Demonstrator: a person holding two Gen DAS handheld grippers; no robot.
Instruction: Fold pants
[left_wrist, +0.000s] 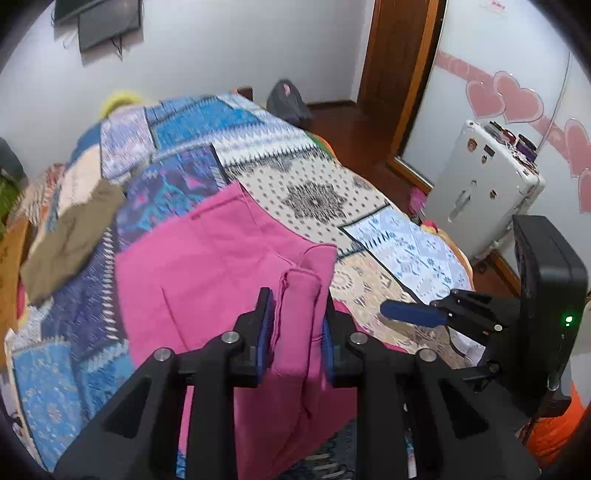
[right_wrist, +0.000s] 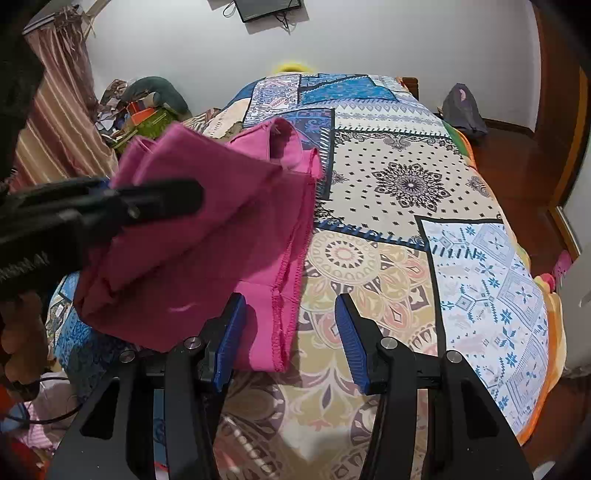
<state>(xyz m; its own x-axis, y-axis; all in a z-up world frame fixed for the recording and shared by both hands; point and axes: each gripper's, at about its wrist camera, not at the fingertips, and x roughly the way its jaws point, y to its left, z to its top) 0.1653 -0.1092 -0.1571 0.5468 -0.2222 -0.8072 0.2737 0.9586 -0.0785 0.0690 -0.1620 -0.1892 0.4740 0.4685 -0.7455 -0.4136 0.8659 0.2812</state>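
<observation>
Left gripper (left_wrist: 298, 325) — bunched, seemingly doubled pink pants (left_wrist: 207, 266)

Both wrist cams look steeply down along their tongs, close over the bed (left_wrist: 303, 192), sharing pink pants (right_wrist: 207, 229) and far wall.

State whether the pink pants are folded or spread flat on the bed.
Partly folded: the pink pants lie doubled, one bunched end lifted in the left claw.

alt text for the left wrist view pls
The left gripper pinches a bunched fold of pink pants above a patchwork bedspread. The right gripper hovers open at right, beside a white case.
</observation>
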